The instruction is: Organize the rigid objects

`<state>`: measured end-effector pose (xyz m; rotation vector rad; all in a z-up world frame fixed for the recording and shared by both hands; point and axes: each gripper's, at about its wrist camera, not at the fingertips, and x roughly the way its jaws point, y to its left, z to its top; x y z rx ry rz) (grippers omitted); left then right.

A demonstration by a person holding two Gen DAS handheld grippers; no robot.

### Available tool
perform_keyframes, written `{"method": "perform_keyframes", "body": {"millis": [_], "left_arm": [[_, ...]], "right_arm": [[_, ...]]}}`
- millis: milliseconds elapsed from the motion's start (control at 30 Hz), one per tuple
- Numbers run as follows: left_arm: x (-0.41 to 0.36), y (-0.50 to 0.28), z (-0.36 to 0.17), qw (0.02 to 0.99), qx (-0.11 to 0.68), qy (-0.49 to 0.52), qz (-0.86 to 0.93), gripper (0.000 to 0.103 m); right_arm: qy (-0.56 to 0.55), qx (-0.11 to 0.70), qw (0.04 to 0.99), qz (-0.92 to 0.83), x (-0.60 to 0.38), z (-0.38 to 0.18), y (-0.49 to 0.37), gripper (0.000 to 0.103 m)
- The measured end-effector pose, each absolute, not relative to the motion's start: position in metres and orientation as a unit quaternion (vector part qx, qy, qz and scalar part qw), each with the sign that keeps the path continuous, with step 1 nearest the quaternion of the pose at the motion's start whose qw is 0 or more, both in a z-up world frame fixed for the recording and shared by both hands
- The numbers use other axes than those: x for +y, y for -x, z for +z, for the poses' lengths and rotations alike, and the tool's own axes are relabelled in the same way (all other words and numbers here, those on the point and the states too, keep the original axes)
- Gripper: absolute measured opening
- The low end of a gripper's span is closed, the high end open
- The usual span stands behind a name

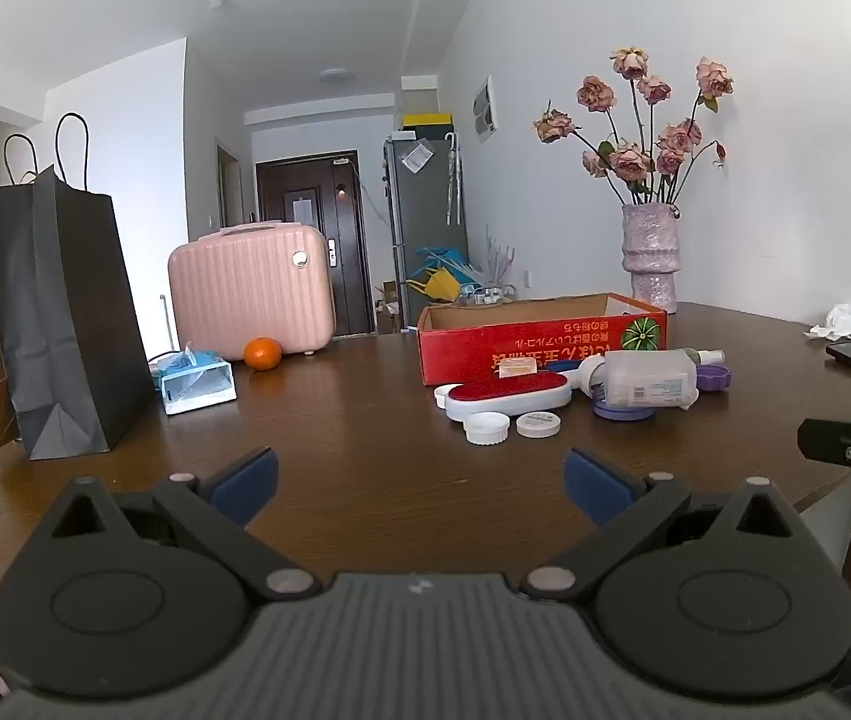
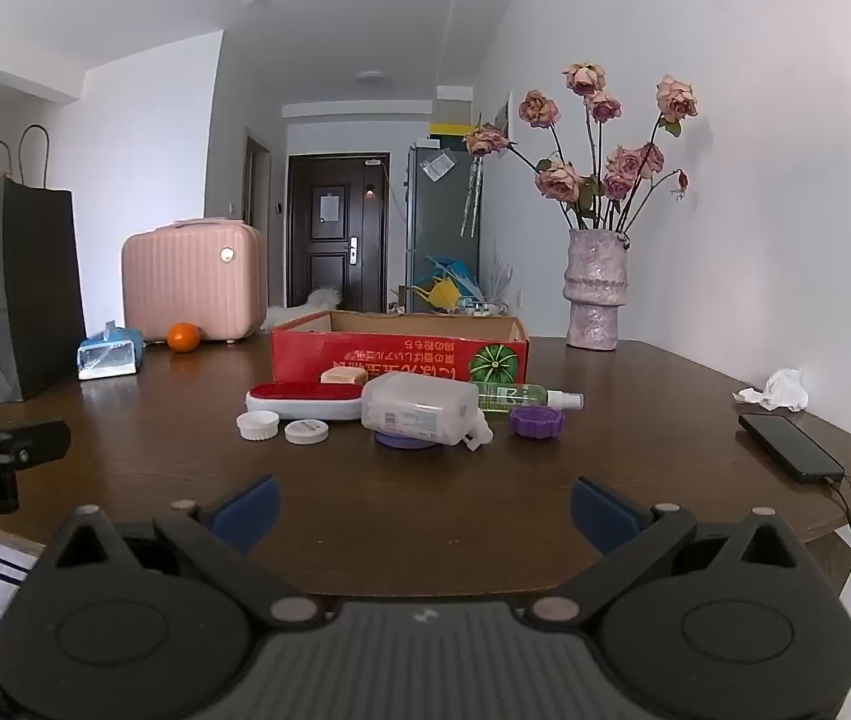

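Both grippers are hovering low over the near edge of the dark wooden surface (image 2: 365,528), side by side. The left gripper (image 1: 422,483) is holding its jaws spread wide with nothing between them, and the right gripper (image 2: 425,510) is doing the same.

Toward the far edge, an open red cardboard box (image 2: 399,354) is sitting with its printed side facing the grippers. Just in front of it the small things are lying in a loose cluster: a red-topped white brush (image 2: 304,399), a clear plastic bottle (image 2: 419,411) tipped on its side over a purple lid (image 2: 404,440), a green spray bottle (image 2: 521,397), a purple jar (image 2: 536,421), and two white caps (image 2: 258,425) near the brush.

A pink case (image 2: 191,279) and an orange (image 2: 183,337) are resting toward the far left corner, a vase of roses (image 2: 596,294) at the far right.
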<state>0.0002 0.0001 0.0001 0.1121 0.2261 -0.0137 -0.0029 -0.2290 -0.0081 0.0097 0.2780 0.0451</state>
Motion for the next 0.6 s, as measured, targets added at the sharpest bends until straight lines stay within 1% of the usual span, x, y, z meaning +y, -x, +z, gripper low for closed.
{"method": "perform_keyframes", "body": {"millis": [600], "left_arm": [[0.0012,0.0006,0.0031,0.992,0.108,-0.056,-0.005,0.103]], "right_arm": [[-0.007,0.141,0.99,0.021,-0.2301,-0.0066,0.0034,0.103]]}}
